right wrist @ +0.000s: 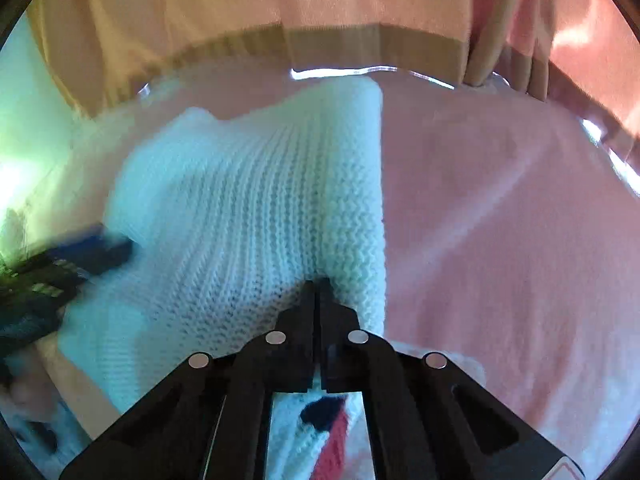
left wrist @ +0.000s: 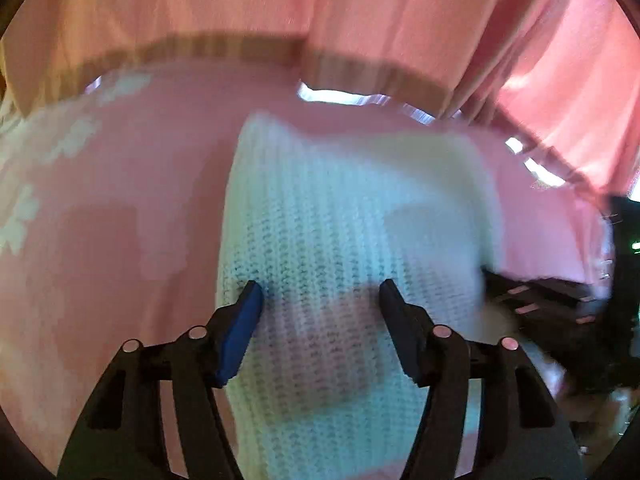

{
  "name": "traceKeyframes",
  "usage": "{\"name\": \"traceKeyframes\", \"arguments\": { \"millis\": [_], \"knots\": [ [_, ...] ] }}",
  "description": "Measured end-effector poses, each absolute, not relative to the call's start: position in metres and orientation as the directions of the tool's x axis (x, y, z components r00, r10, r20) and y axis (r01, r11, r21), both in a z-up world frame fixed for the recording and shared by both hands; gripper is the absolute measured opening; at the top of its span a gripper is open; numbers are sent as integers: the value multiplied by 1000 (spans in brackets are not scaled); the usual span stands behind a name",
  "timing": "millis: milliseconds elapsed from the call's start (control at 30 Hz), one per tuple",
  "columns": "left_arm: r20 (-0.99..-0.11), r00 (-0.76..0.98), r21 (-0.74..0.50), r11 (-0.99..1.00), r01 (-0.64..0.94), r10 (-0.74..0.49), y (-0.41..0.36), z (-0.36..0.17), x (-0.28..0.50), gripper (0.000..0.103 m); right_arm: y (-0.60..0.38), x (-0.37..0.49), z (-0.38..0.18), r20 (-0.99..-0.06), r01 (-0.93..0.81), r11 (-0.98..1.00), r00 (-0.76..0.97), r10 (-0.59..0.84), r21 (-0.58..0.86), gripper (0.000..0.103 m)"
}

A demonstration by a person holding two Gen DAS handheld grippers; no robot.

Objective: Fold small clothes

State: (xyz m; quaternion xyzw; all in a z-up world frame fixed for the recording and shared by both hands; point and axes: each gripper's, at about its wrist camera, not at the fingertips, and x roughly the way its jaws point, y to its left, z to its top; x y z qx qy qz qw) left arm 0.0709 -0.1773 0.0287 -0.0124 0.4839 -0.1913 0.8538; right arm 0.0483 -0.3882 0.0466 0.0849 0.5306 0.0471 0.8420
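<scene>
A white knit garment (left wrist: 340,216) lies on a pink cloth-covered surface (left wrist: 120,208). My left gripper (left wrist: 320,292) hangs over its near part with the jaws open; the blue pad (left wrist: 244,320) is at the garment's left edge, and the knit shows in the gap. In the right wrist view the same garment (right wrist: 248,200) runs to a folded right edge. My right gripper (right wrist: 318,282) is shut, its tips pinching the knit at that fold. A navy and red pattern (right wrist: 328,424) shows under its fingers. The left gripper (right wrist: 100,252) appears blurred at the garment's left side.
Pink curtains (left wrist: 540,60) hang behind the surface, with a tan band (left wrist: 224,46) along the far edge. White flower prints (left wrist: 24,216) mark the pink cover at the left. A cream wall (right wrist: 24,120) shows at far left in the right wrist view.
</scene>
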Motion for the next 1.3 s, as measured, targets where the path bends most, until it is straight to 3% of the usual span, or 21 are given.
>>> {"name": "traceKeyframes", "arguments": {
  "millis": [100, 233, 400, 567, 733, 1300],
  "knots": [
    [-809, 494, -159, 928, 337, -318, -181, 32, 66, 60, -388, 35, 84, -815, -32, 974, 541, 207, 226, 0],
    [-814, 481, -175, 927, 331, -325, -184, 33, 70, 60, -396, 42, 36, -885, 16, 975, 424, 194, 222, 0],
    [-816, 495, -141, 933, 331, -299, -186, 33, 66, 60, -405, 26, 72, -825, 39, 957, 518, 226, 287, 1],
    [-819, 498, -126, 936, 328, -285, -188, 35, 61, 60, -396, 29, 50, -880, 35, 980, 448, 160, 197, 0],
    [-823, 501, -115, 942, 316, -269, -189, 36, 61, 60, -391, 22, 70, -845, 42, 970, 501, 187, 240, 2],
    [-830, 512, -73, 953, 295, -222, -193, 38, 53, 61, -389, 30, 56, -864, 71, 971, 475, 168, 228, 2]
  ]
}}
